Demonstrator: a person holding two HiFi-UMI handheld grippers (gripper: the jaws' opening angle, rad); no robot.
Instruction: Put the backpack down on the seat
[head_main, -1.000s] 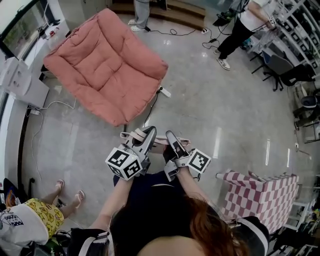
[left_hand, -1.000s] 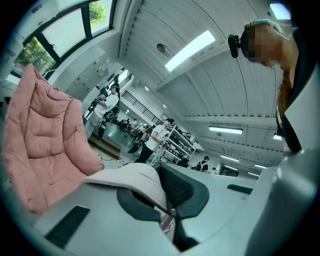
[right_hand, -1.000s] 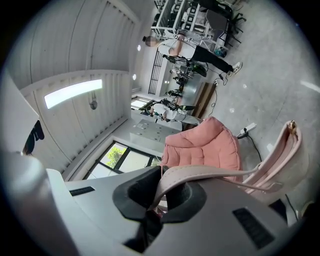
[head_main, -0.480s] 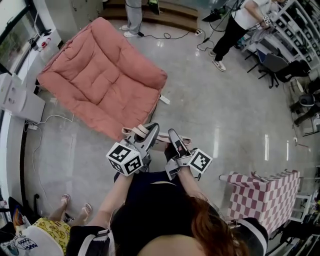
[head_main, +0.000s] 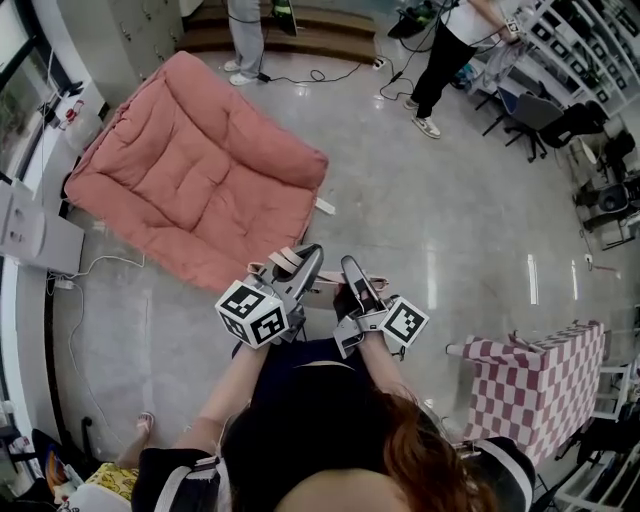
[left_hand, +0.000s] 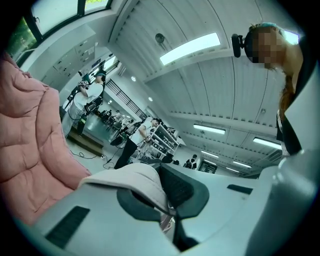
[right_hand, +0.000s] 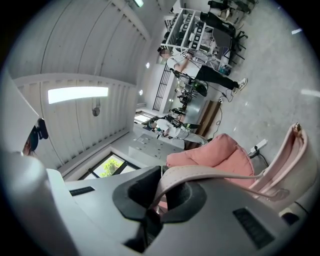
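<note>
Only the backpack's pale pink straps can be made out; its body is not clear in any view. One strap (head_main: 283, 262) shows low in the middle of the head view, at the tip of the left gripper (head_main: 305, 262), and the other strap (head_main: 370, 283) sits just right of it at the right gripper (head_main: 352, 272). Both are held up in front of the person, over the floor (head_main: 450, 220) and close to the near edge of the seat, not on it.

In the left gripper view the left gripper's fingers (left_hand: 187, 192) are closed tight with the strap pinched between the dark pads, its band arching over the left finger. In the right gripper view the right gripper's fingers (right_hand: 132, 197) are likewise clamped shut on their strap, which curves out of the pads and runs to the right edge of the frame, to a padded pink piece with a small metal ring.

The seat (head_main: 190, 180), a large quilted pink cushion, fills the upper left of the head view. A white power strip (head_main: 324, 206) lies by its right corner. A pink-and-white checked cover (head_main: 530, 385) stands at lower right, and two people (head_main: 445, 50) stand along the top edge.
</note>
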